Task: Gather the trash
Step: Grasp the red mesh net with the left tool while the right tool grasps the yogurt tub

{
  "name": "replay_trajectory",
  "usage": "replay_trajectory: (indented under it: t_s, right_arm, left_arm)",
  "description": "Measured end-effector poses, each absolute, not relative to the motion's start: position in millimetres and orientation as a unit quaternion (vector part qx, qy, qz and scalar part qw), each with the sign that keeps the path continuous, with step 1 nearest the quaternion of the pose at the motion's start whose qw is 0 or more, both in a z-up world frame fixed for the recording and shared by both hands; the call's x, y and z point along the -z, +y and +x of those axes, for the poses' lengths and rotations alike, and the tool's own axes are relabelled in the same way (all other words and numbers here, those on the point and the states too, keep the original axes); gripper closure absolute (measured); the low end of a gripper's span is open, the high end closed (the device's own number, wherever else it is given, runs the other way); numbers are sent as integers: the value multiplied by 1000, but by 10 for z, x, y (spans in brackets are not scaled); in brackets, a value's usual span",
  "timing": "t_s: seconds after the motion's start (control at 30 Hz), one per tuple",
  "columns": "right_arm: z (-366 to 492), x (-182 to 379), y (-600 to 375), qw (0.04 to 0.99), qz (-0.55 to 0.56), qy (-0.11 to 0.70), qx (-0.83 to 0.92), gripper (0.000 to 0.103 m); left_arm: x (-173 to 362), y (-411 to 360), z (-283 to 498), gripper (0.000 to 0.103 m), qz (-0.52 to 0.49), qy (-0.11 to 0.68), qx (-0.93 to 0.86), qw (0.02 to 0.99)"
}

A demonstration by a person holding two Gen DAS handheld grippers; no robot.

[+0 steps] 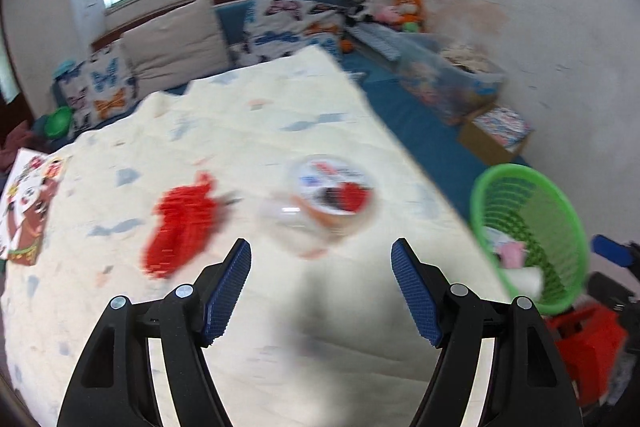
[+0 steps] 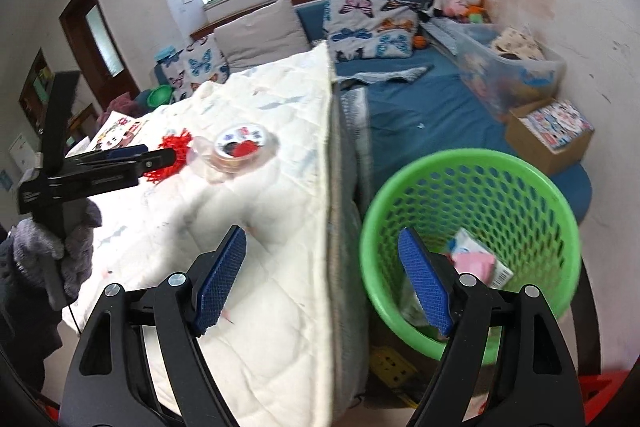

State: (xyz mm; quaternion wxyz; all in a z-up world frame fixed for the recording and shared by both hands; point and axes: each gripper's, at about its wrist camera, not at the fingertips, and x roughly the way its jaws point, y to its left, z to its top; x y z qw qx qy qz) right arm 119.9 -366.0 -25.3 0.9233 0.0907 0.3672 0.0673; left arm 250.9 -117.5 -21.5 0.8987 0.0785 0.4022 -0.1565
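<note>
A clear plastic tub with a printed lid lies on the white quilt. A crumpled red net lies just left of it. My left gripper hovers open just short of the tub, with nothing between its blue pads. In the right wrist view the left gripper is seen side-on beside the red net, held by a gloved hand. My right gripper stands open and empty over the quilt's edge, next to a green mesh basket holding pink and white wrappers.
A picture book lies at the quilt's left edge. Behind the quilt are butterfly pillows on a blue mattress. A clear storage bin and a cardboard box stand along the right wall.
</note>
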Motion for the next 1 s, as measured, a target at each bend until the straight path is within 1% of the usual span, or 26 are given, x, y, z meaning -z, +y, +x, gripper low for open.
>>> replay_trajectory:
  t_s: [0.27, 0.5, 0.63, 0.83, 1.0]
  right_arm:
    - [1515, 161, -3314, 920, 80, 368, -104, 24]
    - [1841, 196, -3018, 915, 69, 379, -123, 24]
    - [2018, 271, -2898, 910, 67, 389, -130, 24]
    - [2274, 408, -2769, 904, 67, 402, -130, 24]
    - [2471, 520, -2711, 899, 80, 411, -129, 24]
  left_arm:
    - [466, -613, 2978, 33, 80, 423, 87, 899]
    - [709, -484, 3196, 32, 97, 441, 79, 889]
    - [765, -435, 3292, 28, 92, 444, 82, 887]
    - [815, -365, 3427, 28, 86, 448, 84, 886]
    - [830, -266, 3485, 30, 63, 455, 93, 883]
